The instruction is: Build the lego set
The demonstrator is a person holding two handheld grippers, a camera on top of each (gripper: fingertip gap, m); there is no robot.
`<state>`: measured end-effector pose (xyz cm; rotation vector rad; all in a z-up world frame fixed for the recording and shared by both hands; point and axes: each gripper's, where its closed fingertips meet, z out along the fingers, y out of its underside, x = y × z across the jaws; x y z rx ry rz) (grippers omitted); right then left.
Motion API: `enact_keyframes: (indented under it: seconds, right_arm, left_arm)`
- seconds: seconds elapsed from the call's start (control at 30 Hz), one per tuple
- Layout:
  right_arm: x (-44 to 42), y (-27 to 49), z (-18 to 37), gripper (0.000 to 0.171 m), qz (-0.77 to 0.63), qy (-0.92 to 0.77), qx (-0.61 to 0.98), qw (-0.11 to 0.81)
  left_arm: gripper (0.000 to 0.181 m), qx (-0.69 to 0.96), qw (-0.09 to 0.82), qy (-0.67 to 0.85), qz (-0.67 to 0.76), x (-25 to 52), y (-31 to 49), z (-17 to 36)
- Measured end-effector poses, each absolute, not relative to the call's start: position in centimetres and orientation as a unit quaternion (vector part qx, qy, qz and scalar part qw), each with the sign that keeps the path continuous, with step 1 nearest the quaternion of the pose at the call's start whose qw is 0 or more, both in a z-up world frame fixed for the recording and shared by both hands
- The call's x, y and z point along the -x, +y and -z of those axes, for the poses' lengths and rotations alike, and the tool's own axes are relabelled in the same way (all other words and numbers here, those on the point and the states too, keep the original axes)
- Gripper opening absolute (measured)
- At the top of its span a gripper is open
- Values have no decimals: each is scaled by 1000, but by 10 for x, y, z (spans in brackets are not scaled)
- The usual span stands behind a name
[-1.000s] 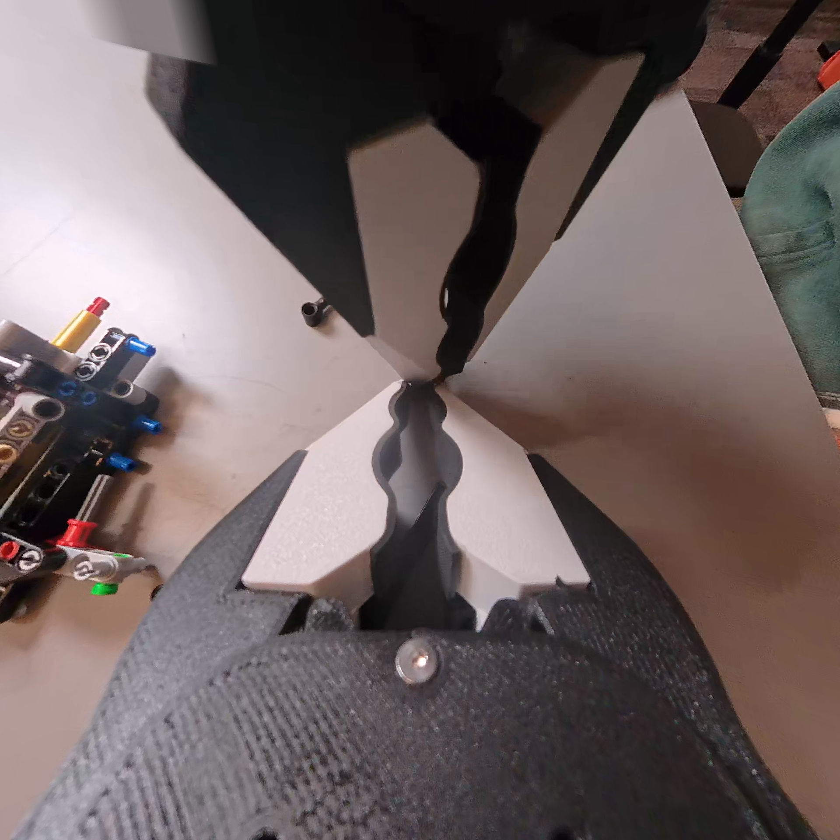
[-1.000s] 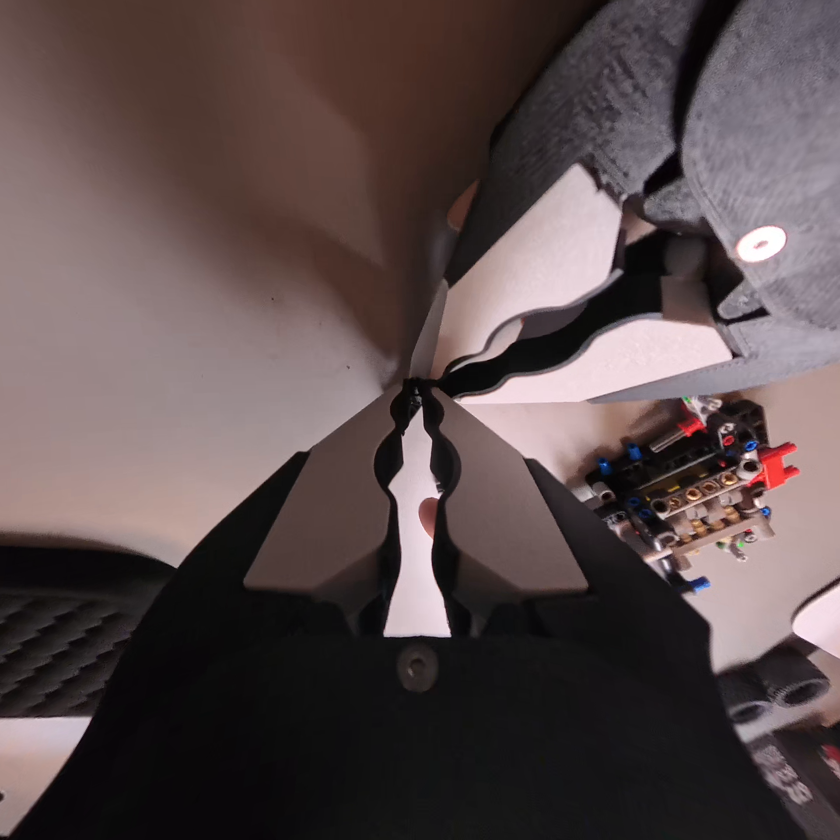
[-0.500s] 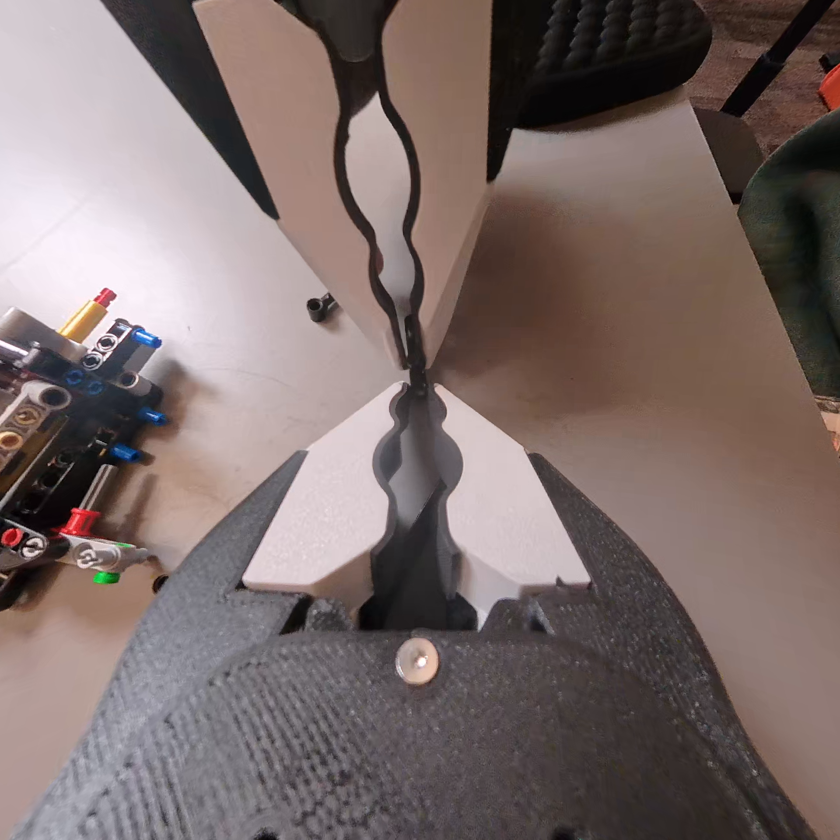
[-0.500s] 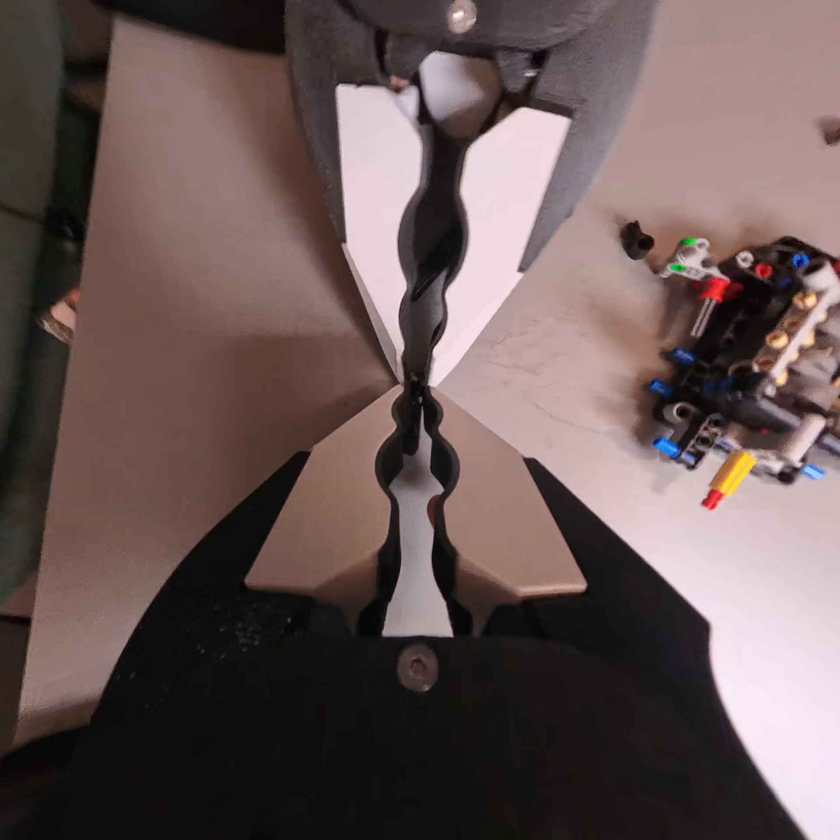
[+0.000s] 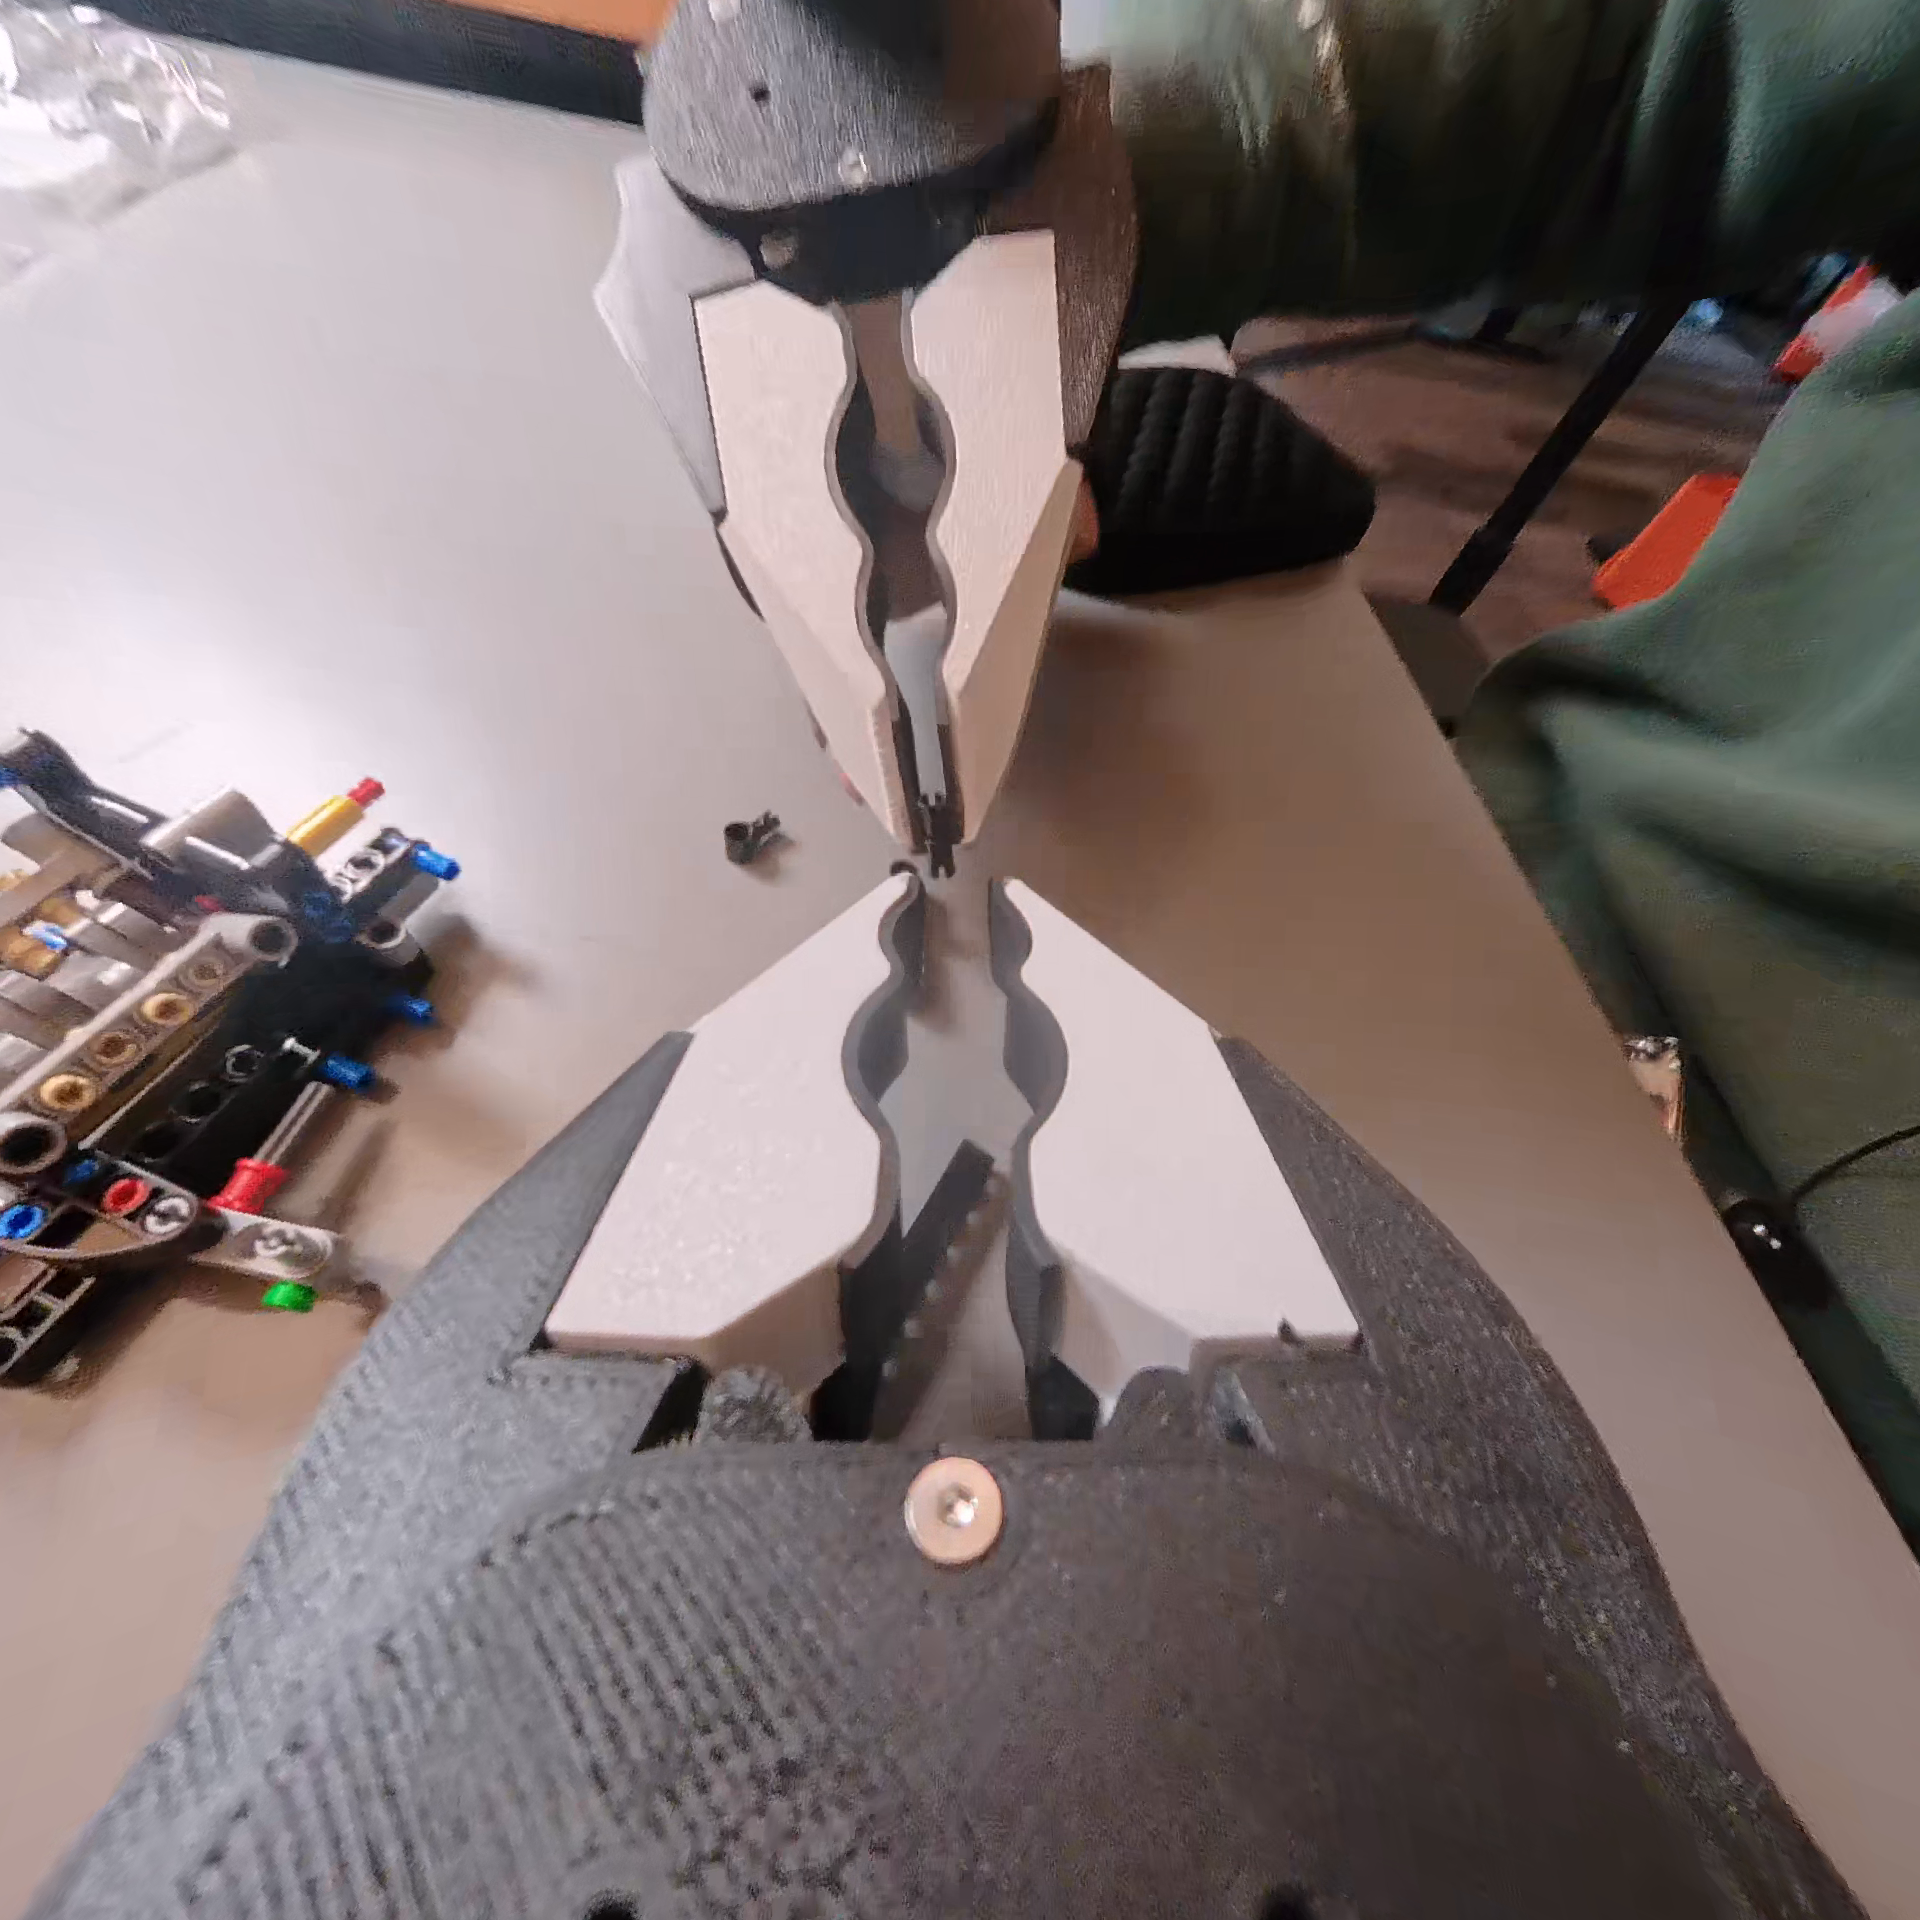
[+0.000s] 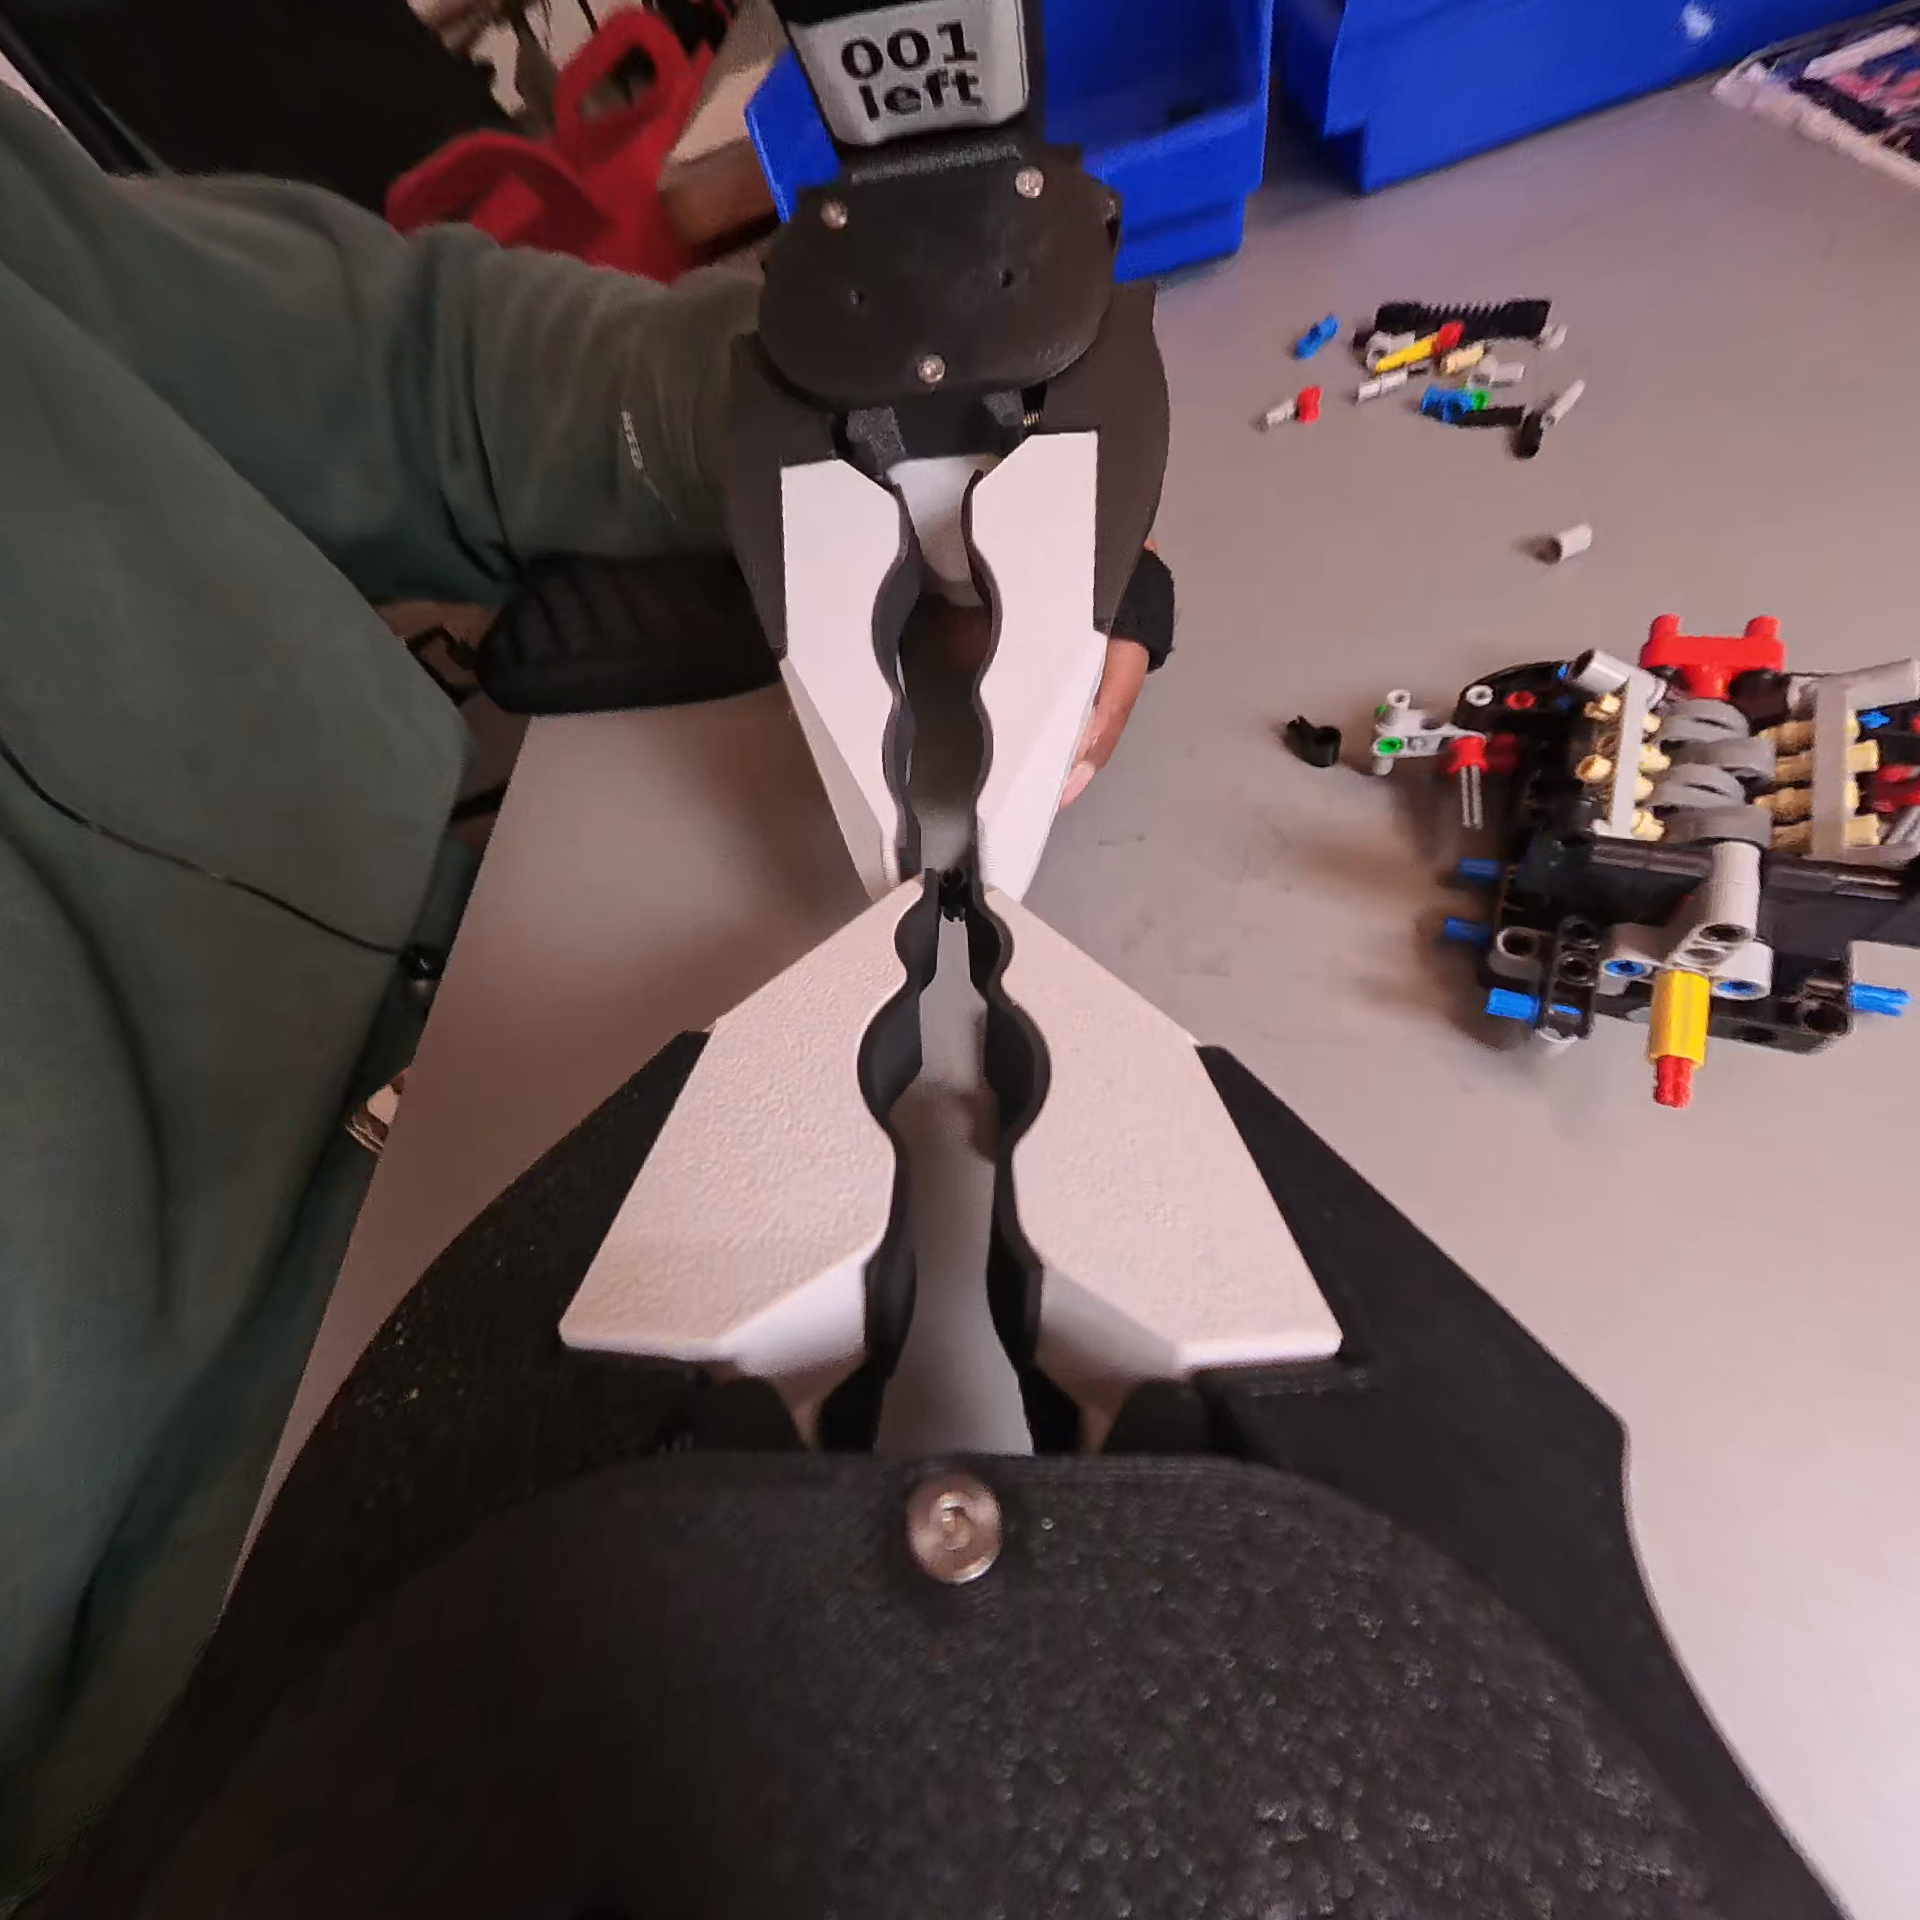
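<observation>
Pale grey-beige table [image 5: 1299, 831] fills most of both views, matte, soft even light. Blue storage bins [image 6: 1174, 145] along its far edge, top of right wrist view. Black chair seat [image 5: 1216, 478] and dark floor [image 5: 1455, 436] upper right, left wrist view.

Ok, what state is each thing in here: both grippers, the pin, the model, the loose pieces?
left gripper: open, holding nothing.
right gripper: shut on black pin.
black pin: held above table.
Lego model: partly built, resting on table.
black connector: loose on table.
loose parts: scattered.
</observation>
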<state>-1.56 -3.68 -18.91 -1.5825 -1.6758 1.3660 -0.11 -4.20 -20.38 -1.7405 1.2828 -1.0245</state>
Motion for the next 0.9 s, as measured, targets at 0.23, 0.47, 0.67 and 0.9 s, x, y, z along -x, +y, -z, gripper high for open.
enact_keyframes:
  seconds: [0.23, 0.47, 0.67, 0.9]
  right_arm:
    - [16, -40, 177, 3, -532, -578, 563, 257]
    - [13, -46, 183, 3, -507, -594, 565, 264]
    - [10, -48, 194, 6, -449, -641, 567, 257]
    - [9, -54, 209, 9, -379, -703, 546, 252]
  left_arm:
    - [3, 665, 381, 477, 429, -1, -42, 189]
    - [2, 672, 357, 491, 425, -2, -48, 195]
    - [2, 686, 334, 502, 408, -2, -50, 206]
    - [2, 700, 305, 520, 383, -3, -56, 221]
